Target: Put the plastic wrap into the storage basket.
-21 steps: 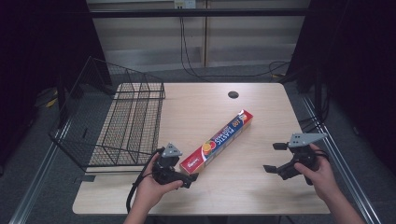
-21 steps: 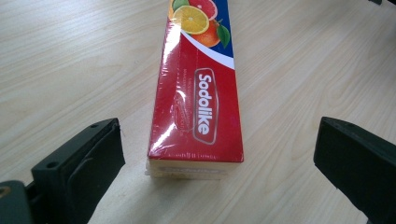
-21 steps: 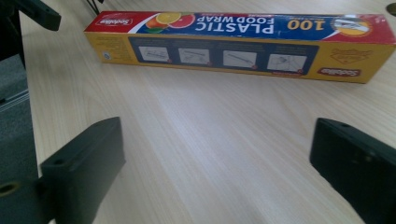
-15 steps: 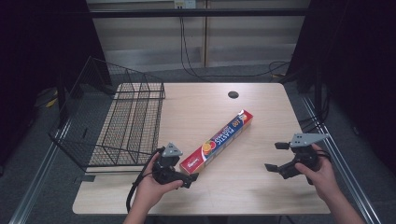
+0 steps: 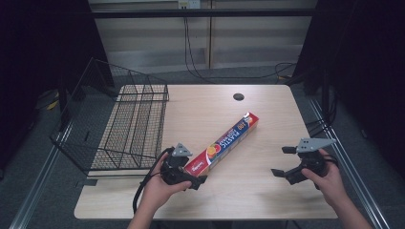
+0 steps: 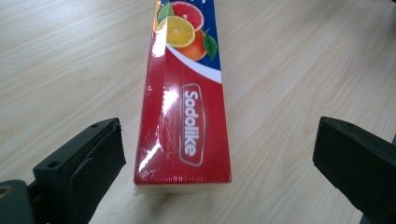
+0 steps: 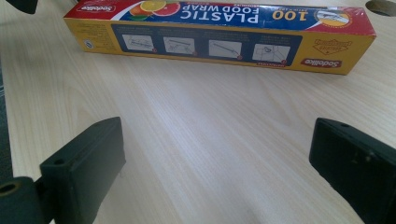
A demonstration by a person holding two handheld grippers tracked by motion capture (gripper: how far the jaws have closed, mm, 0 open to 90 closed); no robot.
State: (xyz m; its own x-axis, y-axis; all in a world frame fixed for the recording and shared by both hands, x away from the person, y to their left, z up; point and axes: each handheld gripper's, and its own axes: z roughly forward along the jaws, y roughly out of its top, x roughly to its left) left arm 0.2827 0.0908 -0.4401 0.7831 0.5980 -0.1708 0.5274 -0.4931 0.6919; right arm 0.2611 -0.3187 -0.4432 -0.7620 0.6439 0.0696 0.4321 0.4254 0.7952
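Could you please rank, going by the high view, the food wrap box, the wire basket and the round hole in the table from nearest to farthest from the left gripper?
Measured from the left gripper:
1. Food wrap box: its near end lies right at the open fingers, on the table.
2. Wire basket: just beyond, at the table's left edge.
3. Round hole: farthest, near the table's far edge.

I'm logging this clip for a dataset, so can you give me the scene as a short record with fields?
surface: wooden table
item: food wrap box, lying flat and diagonal at mid-table
left gripper: open, jaws either side of the box's near end, not pressing it
right gripper: open, empty, apart from the box, facing its long side
other: wire basket at the table's left edge
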